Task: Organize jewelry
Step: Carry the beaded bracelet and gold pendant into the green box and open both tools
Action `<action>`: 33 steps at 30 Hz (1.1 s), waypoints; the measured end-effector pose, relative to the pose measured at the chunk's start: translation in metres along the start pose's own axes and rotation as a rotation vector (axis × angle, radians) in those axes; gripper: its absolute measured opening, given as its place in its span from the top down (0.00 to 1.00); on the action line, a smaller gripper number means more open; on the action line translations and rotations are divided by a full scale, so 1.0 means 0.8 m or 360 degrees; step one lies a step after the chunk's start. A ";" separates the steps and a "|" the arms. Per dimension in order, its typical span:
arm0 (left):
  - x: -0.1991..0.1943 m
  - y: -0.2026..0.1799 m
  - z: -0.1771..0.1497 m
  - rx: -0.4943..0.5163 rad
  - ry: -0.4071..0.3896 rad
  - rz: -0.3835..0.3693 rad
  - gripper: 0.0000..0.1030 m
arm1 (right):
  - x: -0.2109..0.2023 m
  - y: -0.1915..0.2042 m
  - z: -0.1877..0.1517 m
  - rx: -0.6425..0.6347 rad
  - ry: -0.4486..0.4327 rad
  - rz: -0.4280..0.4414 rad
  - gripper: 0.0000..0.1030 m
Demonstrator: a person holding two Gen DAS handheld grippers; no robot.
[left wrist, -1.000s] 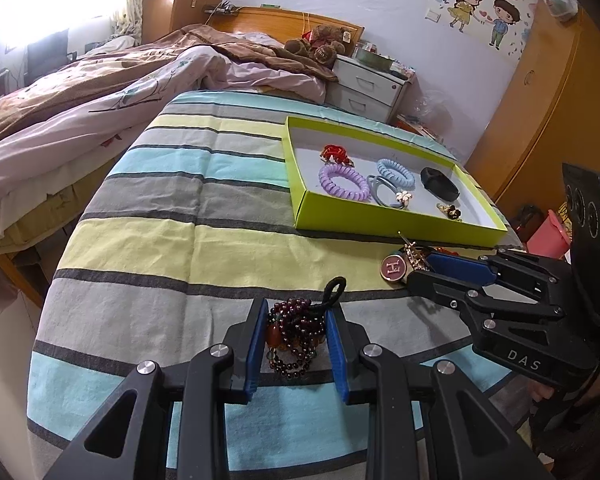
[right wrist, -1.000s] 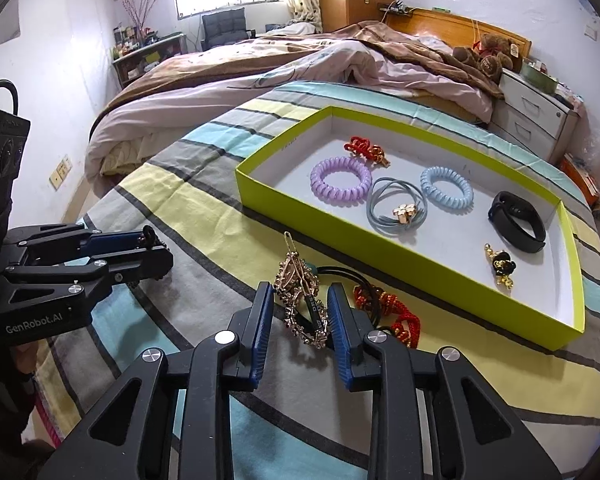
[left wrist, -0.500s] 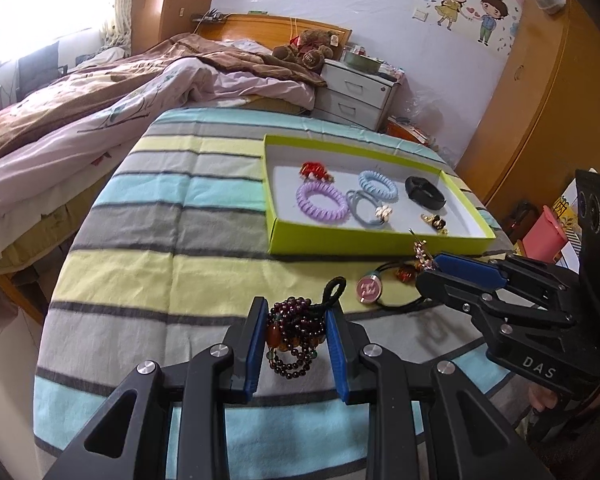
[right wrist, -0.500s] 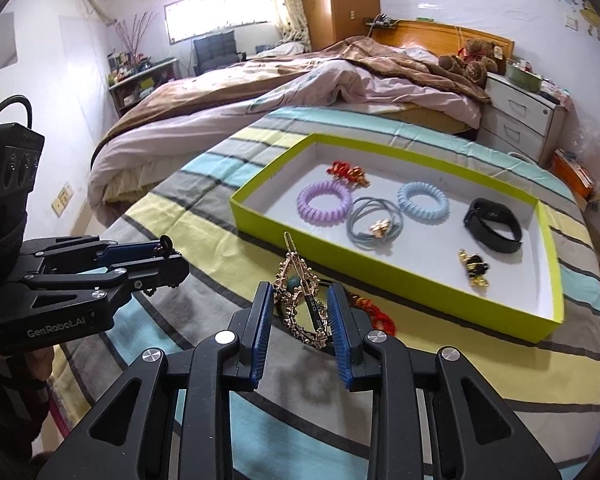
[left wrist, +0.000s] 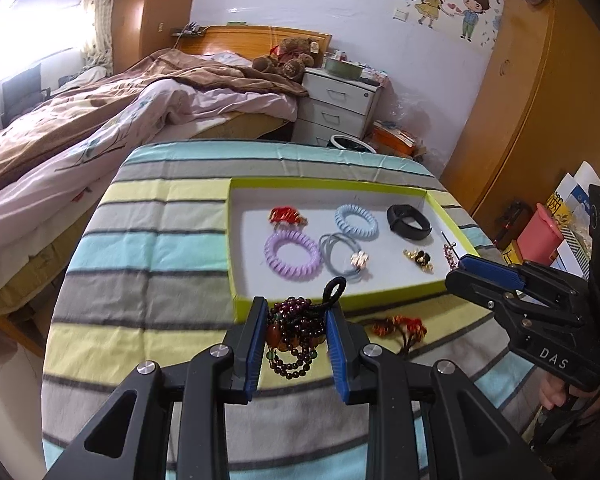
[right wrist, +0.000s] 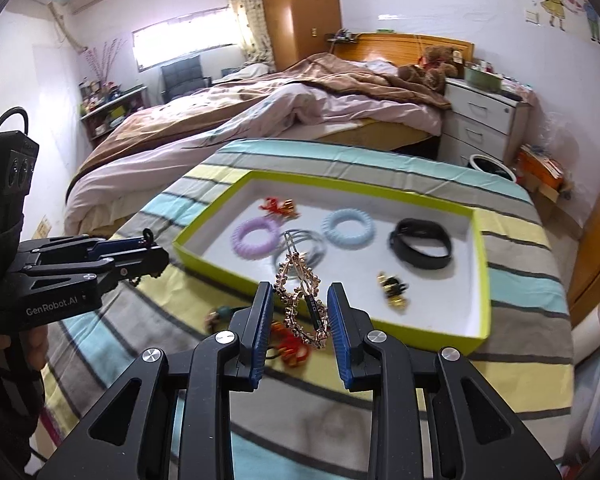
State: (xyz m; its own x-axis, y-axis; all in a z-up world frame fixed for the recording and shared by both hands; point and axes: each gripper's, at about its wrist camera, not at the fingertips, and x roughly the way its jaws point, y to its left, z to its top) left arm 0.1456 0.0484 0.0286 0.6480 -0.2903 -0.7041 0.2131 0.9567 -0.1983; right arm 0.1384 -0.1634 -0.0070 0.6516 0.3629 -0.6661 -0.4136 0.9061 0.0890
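Above the striped bench [left wrist: 148, 248], two carried items and one receiving tray.

Item one: dark red beaded bracelet [left wrist: 296, 332] with a black cord loop. The left gripper [left wrist: 296, 344] is pinching it between blue-padded fingers [left wrist: 256, 344], the beads hanging clear of the cloth, just short of the tray's near wall.

Item two: gold ornate hair clip [right wrist: 300, 296]. The right gripper [right wrist: 298, 320] is holding it upright between its fingers [right wrist: 260, 320], the clip's tip reaching over the tray's near wall.

Receiving tray: lime-green box lid [left wrist: 236, 240] with a white floor, already holding a purple coil hair tie [left wrist: 292, 254], a blue coil hair tie [left wrist: 356, 220], a grey hair tie with a charm [left wrist: 344, 256], a black band [left wrist: 408, 222], a red ornament [left wrist: 286, 216] and a small gold-and-black piece [left wrist: 418, 258].

Outstanding: a red-and-gold ornament [left wrist: 400, 326] is lying on the cloth outside the tray.

Step in hand: both pieces are apparently travelling toward the tray. The next move is calling for carrying each over the wall, lowering onto bare white floor apart from the pieces already there, then spreading the fingers.
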 end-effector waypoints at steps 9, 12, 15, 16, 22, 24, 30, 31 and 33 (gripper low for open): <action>0.038 -0.013 0.031 0.0044 0.0043 -0.0002 0.72 | 0.028 -0.035 0.021 0.0039 0.0035 -0.0074 0.72; 0.055 -0.014 0.037 0.0053 0.0064 0.0003 0.72 | 0.041 -0.043 0.028 0.0048 0.0054 -0.0084 0.72; 0.066 -0.013 0.037 0.0055 0.0090 0.0005 0.72 | 0.052 -0.046 0.031 0.0045 0.0076 -0.0074 0.72; 0.070 -0.012 0.037 0.0050 0.0100 0.0007 0.72 | 0.057 -0.046 0.032 0.0039 0.0084 -0.0079 0.72; 0.086 -0.011 0.035 0.0057 0.0137 0.0023 0.72 | 0.074 -0.046 0.032 0.0033 0.0128 -0.0075 0.72; 0.089 -0.010 0.034 0.0050 0.0146 0.0021 0.72 | 0.078 -0.045 0.031 0.0018 0.0141 -0.0078 0.72; 0.096 -0.004 0.030 0.0039 0.0171 0.0052 0.72 | 0.088 -0.042 0.028 -0.0019 0.0181 -0.0111 0.72; 0.096 -0.004 0.030 0.0038 0.0172 0.0059 0.72 | 0.090 -0.042 0.028 -0.0023 0.0188 -0.0119 0.72; 0.097 -0.005 0.031 0.0052 0.0168 0.0074 0.72 | 0.092 -0.042 0.026 -0.0026 0.0199 -0.0120 0.72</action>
State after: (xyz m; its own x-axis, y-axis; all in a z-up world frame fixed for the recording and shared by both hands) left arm 0.2131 0.0215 -0.0087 0.5776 -0.2403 -0.7801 0.2098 0.9673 -0.1426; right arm 0.2139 -0.1627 -0.0436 0.5973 0.2633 -0.7576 -0.3776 0.9257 0.0240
